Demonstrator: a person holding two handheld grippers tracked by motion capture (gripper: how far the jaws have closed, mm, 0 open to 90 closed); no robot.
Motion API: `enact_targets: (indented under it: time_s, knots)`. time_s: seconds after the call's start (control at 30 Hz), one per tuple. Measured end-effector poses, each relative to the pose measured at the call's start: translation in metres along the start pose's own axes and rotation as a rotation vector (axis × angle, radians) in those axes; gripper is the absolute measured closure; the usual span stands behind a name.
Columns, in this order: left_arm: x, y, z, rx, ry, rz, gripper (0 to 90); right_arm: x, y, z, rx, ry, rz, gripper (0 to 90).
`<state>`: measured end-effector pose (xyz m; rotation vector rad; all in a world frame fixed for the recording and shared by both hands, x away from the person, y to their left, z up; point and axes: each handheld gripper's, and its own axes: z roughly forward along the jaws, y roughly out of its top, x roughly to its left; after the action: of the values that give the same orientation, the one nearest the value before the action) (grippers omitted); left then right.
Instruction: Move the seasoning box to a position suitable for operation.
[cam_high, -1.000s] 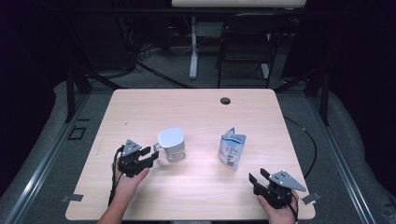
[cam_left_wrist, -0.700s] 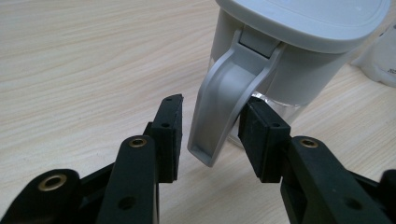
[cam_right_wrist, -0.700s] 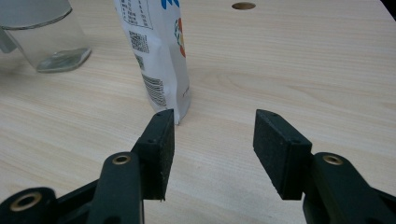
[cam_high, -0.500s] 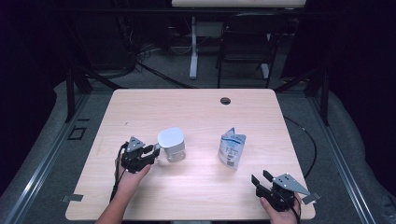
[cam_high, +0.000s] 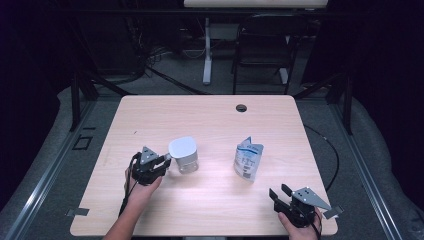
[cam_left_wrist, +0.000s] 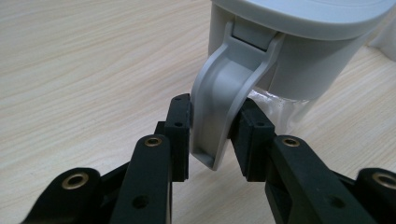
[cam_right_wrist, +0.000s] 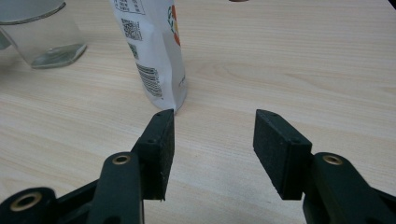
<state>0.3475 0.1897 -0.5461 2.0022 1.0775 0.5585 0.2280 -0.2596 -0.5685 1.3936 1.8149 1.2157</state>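
Left gripper (cam_left_wrist: 212, 133) jaws just closing onto grey plastic handle (cam_left_wrist: 219, 107) of one clear jug (cam_high: 183, 154); right gripper (cam_right_wrist: 212, 154) jaws open near one glossy pouch (cam_right_wrist: 154, 51) on woodgrain desk (cam_high: 210, 120).

Bright tabletop, dark surroundings, soft shadows

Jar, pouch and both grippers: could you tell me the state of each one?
jar: upright, grey lid closed
latch: between the closing left pads
pouch: upright, top open
left gripper: jaws just closing on the latch
right gripper: open, holding nothing
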Motion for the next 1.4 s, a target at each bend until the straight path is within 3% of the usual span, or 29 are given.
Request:
enact_targets:
  time_s: [0.7,1.4]
  knots:
    - [-0.002,-0.001,-0.003,0.007,-0.001,0.033,70.4,0.000,-0.005,0.002,0.008,0.003,0.012,48.3]
    - [-0.012,-0.010,-0.015,0.005,-0.070,0.084,70.4,0.005,-0.007,0.007,0.021,0.020,0.001,48.3]
